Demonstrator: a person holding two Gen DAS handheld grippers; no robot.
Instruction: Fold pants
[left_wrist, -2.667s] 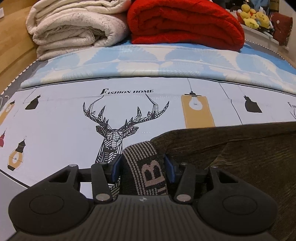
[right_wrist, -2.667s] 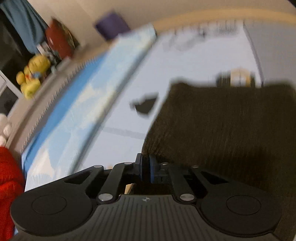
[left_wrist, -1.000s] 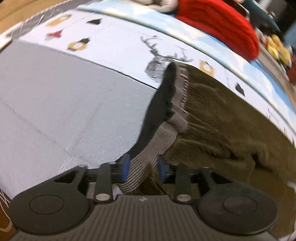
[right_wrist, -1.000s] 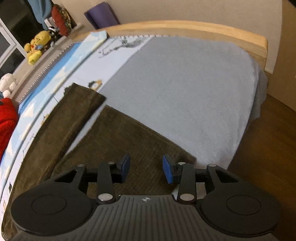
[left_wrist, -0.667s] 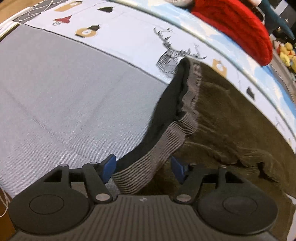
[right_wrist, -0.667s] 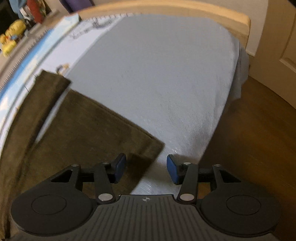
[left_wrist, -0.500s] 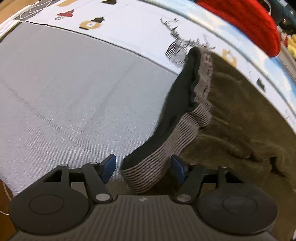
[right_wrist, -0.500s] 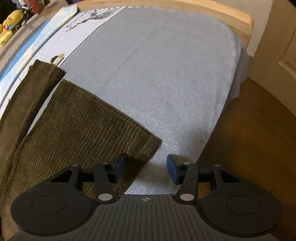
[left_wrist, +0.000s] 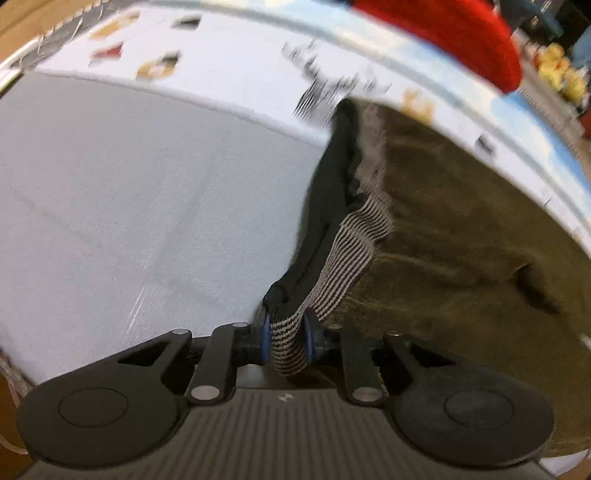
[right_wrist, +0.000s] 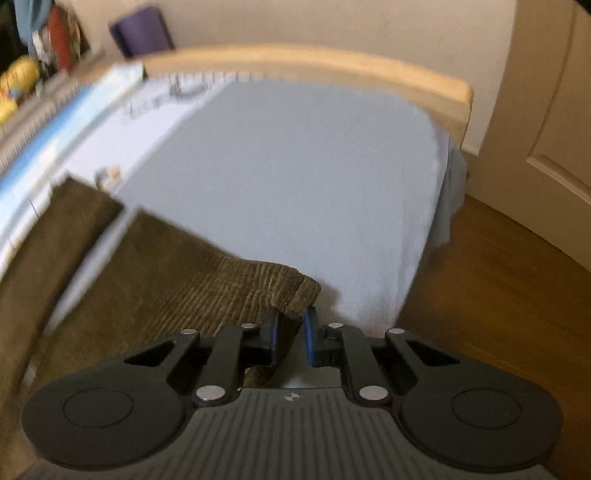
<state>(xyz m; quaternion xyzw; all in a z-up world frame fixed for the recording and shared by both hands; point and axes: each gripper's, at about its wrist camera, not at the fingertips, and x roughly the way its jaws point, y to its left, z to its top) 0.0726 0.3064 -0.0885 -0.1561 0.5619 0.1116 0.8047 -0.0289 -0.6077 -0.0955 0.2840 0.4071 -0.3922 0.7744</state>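
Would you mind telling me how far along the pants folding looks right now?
Early. Done: the pants lie spread on the bed. In hand: left gripper clamps the waistband, right gripper pinches a leg hem. Left: no fold is made yet.

Bed (right_wrist: 295, 177): grey sheet across the near part, wooden frame rail (right_wrist: 332, 68) curving along the far edge. Printed white-and-blue cover (left_wrist: 240, 70) on the far strip, motifs blurred. Olive-brown corduroy pants (left_wrist: 461, 229) spread flat across sheet and cover, both legs (right_wrist: 122, 266) extended, lying apart. Red folded blanket (left_wrist: 450, 29) on the bed's far side, apparently resting on the cover.
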